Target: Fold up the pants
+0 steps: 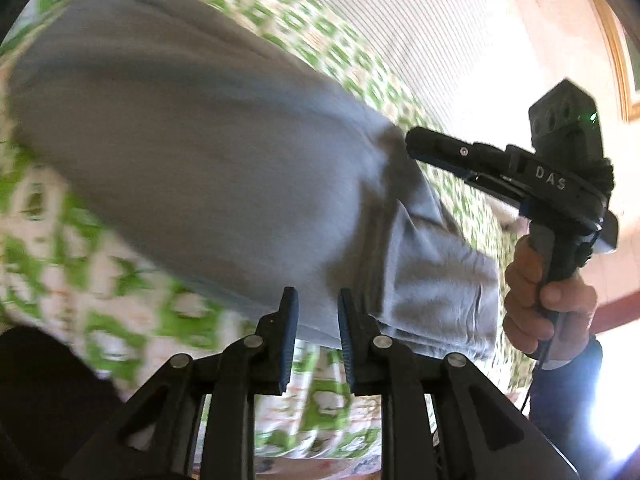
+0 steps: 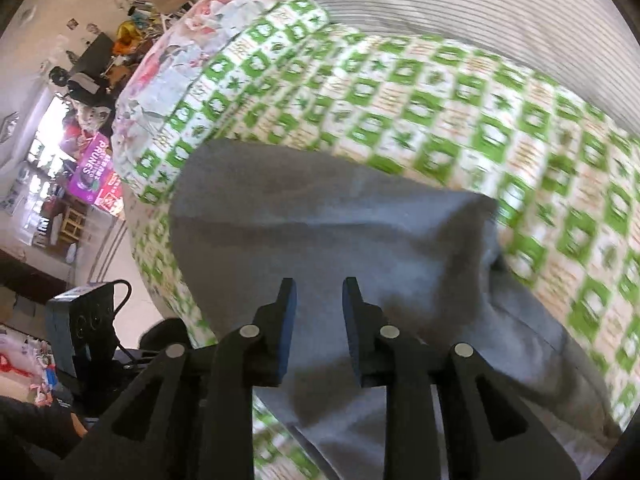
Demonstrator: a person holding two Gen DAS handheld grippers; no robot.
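I'm seeing the grey pants (image 1: pixel 208 168) lying on the green-and-white patterned bedspread (image 1: pixel 52 248), partly folded, both views blurred. My left gripper (image 1: pixel 318 300) is hovering over the near edge of the cloth, fingers parted a little, gripping nothing. My right gripper (image 2: pixel 319 290) is sitting over the pants (image 2: pixel 320 232) too, jaws slightly apart, holding nothing.

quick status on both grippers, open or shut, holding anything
left gripper: open, holding nothing, over the grey pants.
right gripper: open, holding nothing.
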